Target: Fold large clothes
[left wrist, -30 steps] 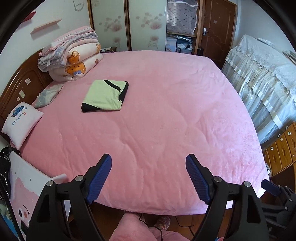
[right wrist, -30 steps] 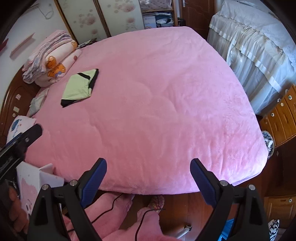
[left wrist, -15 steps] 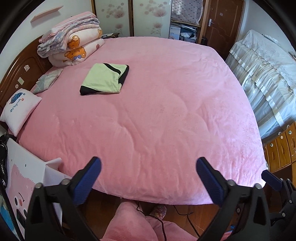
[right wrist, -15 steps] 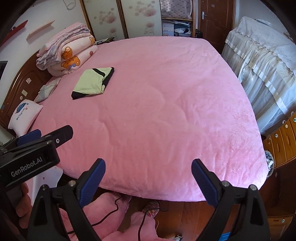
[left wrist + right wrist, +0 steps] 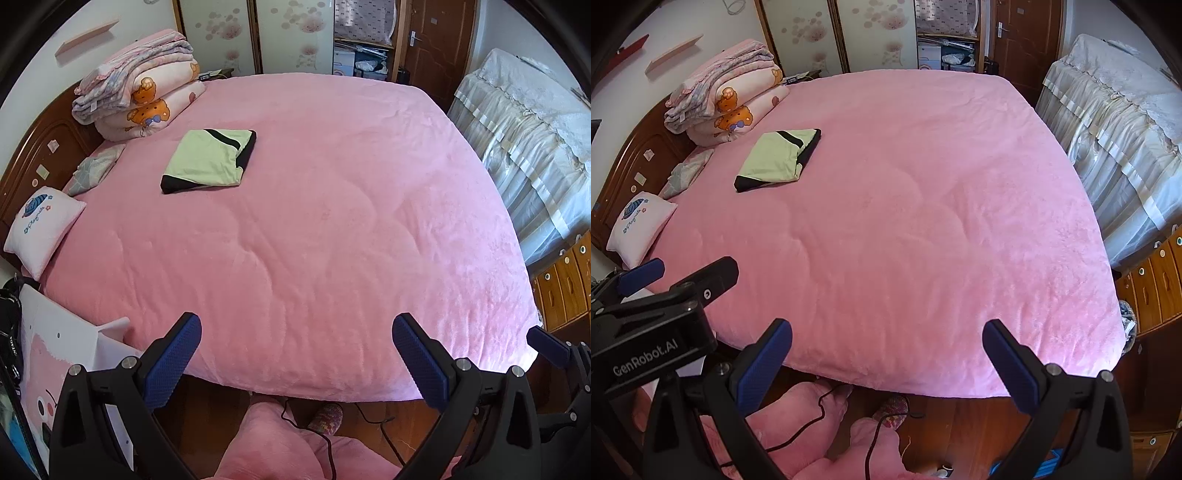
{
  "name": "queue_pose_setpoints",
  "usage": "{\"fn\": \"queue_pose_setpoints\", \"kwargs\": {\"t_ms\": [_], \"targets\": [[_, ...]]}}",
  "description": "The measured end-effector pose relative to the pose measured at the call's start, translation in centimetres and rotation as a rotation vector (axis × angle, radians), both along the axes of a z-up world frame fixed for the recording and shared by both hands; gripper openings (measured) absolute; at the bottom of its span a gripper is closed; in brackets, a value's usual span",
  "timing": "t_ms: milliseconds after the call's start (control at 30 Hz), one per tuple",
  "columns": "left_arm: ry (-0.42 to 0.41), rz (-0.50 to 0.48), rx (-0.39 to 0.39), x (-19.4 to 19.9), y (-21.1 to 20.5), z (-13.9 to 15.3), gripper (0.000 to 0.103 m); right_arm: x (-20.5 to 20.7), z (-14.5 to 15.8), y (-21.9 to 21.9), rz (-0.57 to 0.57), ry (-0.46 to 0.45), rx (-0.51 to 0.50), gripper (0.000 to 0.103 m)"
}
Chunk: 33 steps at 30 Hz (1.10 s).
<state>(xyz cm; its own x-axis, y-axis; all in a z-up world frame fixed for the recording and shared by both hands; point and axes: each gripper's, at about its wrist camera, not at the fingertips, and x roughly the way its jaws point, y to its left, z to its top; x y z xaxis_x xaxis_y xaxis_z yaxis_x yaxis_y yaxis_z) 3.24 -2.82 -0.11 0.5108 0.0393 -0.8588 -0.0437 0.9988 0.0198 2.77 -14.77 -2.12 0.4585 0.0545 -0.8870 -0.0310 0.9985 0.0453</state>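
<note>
Both claws hang over the foot edge of the bed (image 5: 332, 229), pointing down and forward across its pink cover, and both are empty. The left claw (image 5: 297, 356) has just been opening and now stands at its widest, with nothing but the cover's edge showing between its blue pads. The right claw (image 5: 886, 360) has just been opening too and is spread just as wide, gripping nothing. The one garment in view is a green shirt (image 5: 208, 160) with black trim, already folded into a flat, compact rectangle and lying on the cover near the head of the bed, just beside the stacked quilts (image 5: 136, 99). From either claw it lies well apart, ahead and to the left, across most of the bed. Its long axis runs roughly from the near-left black hem up toward the far right, slanted to the bed's edges. The left claw is the nearer one: in the right wrist view the left claw's body (image 5: 653, 325) sits at the left, on the shirt's side. No unfolded garment shows anywhere on the bed, so by my reading this fold is done, and what comes next, perhaps fetching another piece, cannot be told from here.
</note>
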Motion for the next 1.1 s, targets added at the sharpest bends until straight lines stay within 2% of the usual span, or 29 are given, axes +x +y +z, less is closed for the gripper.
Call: {"fn": "queue_pose_setpoints", "kwargs": {"t_ms": [433,1100], "targets": [[0.022,-0.036,-0.005,0.4,0.6,-0.5,0.102,-0.2,-0.1,0.1,-0.035,0.009,0.001,0.103],[0.017,-0.012,-0.016,0.2,2.4,-0.5,0.102,0.1,-0.7,0.9,-0.024,0.031,-0.006,0.103]]}}
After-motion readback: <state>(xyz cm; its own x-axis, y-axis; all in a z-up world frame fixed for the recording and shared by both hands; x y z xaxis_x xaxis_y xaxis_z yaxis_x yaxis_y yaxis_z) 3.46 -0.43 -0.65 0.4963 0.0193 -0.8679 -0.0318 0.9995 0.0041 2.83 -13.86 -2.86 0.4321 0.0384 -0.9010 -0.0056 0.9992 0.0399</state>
